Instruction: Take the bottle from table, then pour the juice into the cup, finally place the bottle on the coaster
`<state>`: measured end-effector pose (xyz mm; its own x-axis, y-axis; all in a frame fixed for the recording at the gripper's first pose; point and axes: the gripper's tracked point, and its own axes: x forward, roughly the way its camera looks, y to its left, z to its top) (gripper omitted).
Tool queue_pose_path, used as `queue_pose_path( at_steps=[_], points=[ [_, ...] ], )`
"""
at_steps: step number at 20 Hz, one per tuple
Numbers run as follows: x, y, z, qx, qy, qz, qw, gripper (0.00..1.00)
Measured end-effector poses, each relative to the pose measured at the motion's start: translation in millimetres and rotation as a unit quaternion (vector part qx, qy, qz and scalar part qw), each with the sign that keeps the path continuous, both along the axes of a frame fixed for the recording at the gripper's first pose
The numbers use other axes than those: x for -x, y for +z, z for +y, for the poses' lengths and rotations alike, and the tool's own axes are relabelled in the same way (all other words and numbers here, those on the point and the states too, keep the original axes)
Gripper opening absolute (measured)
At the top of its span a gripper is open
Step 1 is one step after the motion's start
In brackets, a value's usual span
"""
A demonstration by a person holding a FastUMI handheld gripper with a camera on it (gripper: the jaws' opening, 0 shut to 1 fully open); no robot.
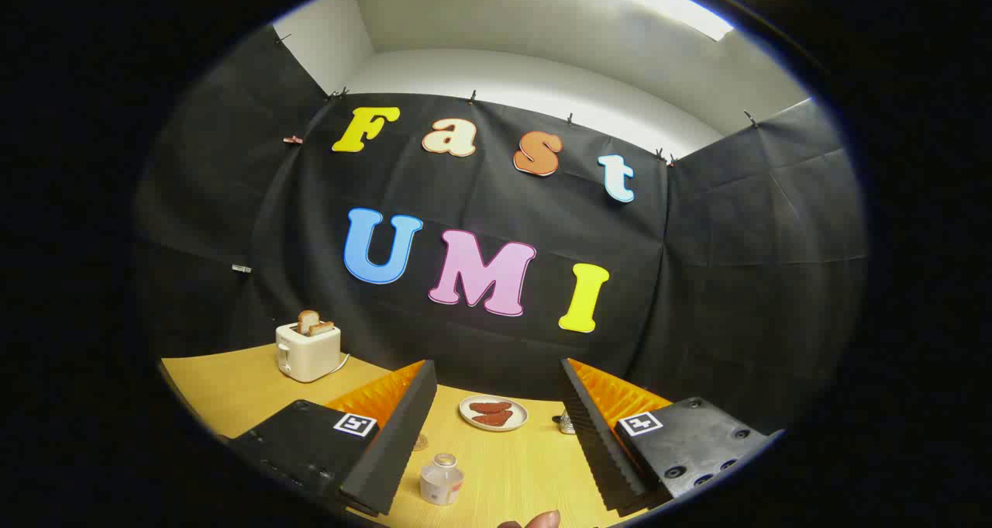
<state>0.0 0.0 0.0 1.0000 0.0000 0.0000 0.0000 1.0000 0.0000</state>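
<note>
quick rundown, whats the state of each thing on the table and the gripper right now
gripper: open, fingers spread wide, holding nothing
bottle: upright on the table, no cap, between the fingers, untouched
plate: flat on the table beyond the fingers, brown food pieces on it
toaster: upright at the far side, toast sticking up from its slots
table: yellow wood top

coaster [419, 440] half behind claw finger | metal item [566, 422] partly hidden
</note>
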Motion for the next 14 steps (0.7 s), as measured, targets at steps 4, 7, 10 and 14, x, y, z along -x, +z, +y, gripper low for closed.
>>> queue_pose_path(
  at_steps=[4, 7, 10, 14],
  points=[
    [0.9, -8.7, -5.5, -0.008, -0.012, 0.013, 1.000, 0.97],
    [0.7, -11.3, -5.4, -0.007, -0.014, 0.018, 1.000, 0.97],
    [-0.6, -14.6, -1.7, -0.005, -0.009, 0.023, 1.000, 0.97],
    [1.2, -15.5, -1.9, -0.007, -0.011, 0.023, 1.000, 0.97]
  ],
)
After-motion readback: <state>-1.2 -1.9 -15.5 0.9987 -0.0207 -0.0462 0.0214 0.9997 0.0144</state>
